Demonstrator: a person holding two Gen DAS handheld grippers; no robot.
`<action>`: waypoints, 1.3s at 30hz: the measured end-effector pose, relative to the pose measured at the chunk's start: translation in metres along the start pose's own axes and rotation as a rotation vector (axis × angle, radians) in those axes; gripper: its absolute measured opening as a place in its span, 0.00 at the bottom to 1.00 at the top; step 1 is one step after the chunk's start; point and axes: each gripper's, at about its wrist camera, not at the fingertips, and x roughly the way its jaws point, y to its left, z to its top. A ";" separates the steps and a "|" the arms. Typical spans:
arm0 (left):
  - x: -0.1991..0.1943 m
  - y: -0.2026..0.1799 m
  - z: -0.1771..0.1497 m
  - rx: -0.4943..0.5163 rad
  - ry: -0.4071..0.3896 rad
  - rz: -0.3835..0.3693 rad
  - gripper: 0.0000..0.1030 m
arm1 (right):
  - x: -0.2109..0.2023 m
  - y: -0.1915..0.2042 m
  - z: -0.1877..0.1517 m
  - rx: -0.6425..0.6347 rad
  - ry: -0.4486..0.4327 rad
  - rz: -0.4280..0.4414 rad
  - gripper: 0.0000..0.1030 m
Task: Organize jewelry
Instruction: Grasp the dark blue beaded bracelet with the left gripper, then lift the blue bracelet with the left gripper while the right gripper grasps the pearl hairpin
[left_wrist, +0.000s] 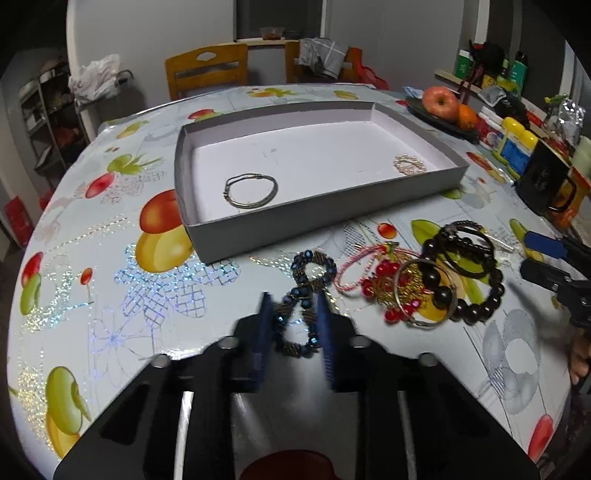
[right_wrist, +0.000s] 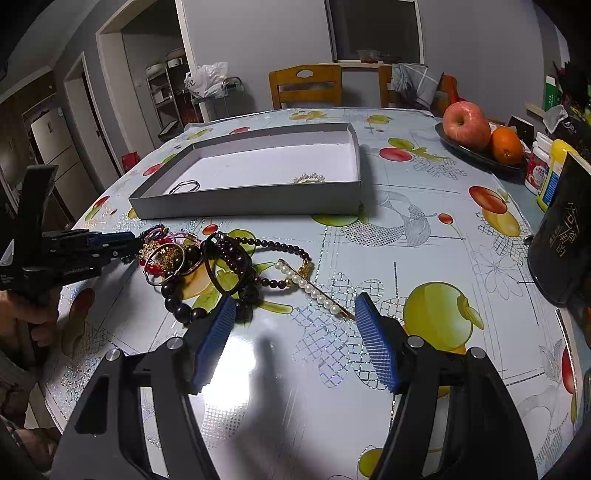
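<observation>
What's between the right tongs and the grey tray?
In the right wrist view, the pearl hair pin and a dark bead necklace lie between the right tongs and grey tray.

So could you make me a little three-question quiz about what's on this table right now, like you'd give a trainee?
1. True or false: the grey tray already holds two pieces of jewelry.
2. Which gripper has its jaws closed around something: the left gripper or the right gripper?
3. Multiple choice: the pearl hair clip lies A) in the tray, B) on the tablecloth beside the jewelry pile, C) on the fruit plate.

Key
1. True: a thin metal bangle and a pearl bracelet lie inside.
2. The left one, shut on the blue beaded bracelet; the right is open and holds nothing.
3. B.
</observation>
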 end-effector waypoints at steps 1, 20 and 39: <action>-0.001 0.001 -0.001 -0.002 0.000 -0.005 0.16 | 0.000 0.000 0.000 -0.002 0.002 -0.001 0.65; -0.030 0.014 -0.036 -0.025 -0.016 -0.069 0.17 | 0.011 0.021 0.014 -0.127 0.047 -0.078 0.57; -0.020 0.009 -0.026 -0.007 -0.002 -0.091 0.15 | 0.030 0.004 0.016 -0.153 0.123 -0.055 0.07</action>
